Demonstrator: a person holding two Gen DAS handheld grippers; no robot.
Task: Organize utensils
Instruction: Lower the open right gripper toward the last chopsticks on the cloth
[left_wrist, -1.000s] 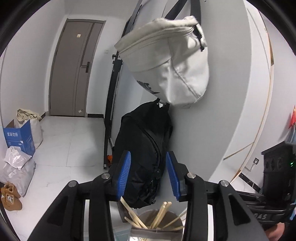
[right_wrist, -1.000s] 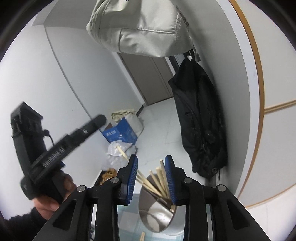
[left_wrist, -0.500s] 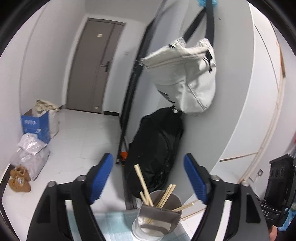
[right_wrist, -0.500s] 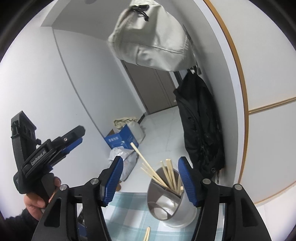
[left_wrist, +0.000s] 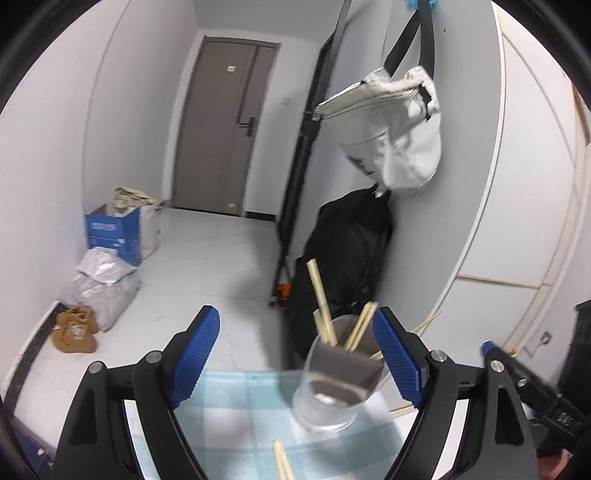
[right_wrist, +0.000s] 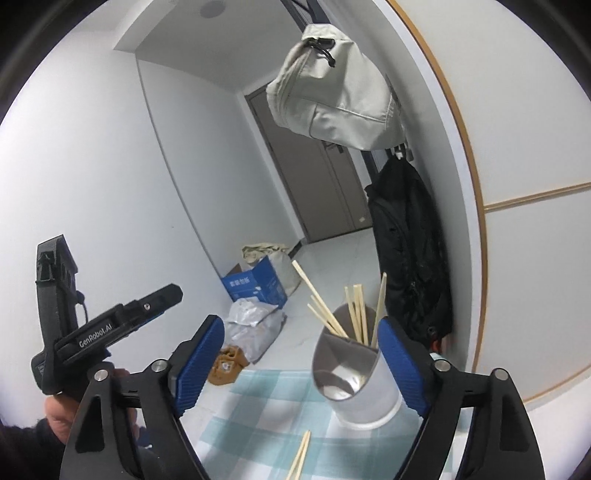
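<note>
Two grippers, both empty, face a metal holder (left_wrist: 338, 384) standing on a blue-and-white checked cloth (left_wrist: 236, 417). The left gripper (left_wrist: 301, 360) has just been opening, its blue pads wide apart with nothing pressed between them; the right gripper (right_wrist: 303, 367) has likewise just been opening and stands wide, the holder (right_wrist: 356, 384) showing in the gap but untouched by either pad. Several wooden chopsticks (left_wrist: 321, 299) stand in the holder, splayed at differing angles, one leaning far out over the rim. At least one loose pair (right_wrist: 300, 458) lies flat on the cloth in front of the holder, seen also at the lower edge of the left view (left_wrist: 282, 461); whether more lie nearer the person cannot be told. Judgement: a deposit looks complete and the step in hand is fetching the loose pair. To do it well, one gripper should drop low over the cloth, pads aligned across the sticks rather than along them, and close near the middle so both sticks come up together and level. Thin sticks on soft cloth may roll or catch fabric, so the pads should meet just above the weave. For insertion, tilt the sticks tip-down and enter the open side of the rim, clear of the leaning stick, since a knock could tip the light holder. The free gripper could steady the holder's wall.
</note>
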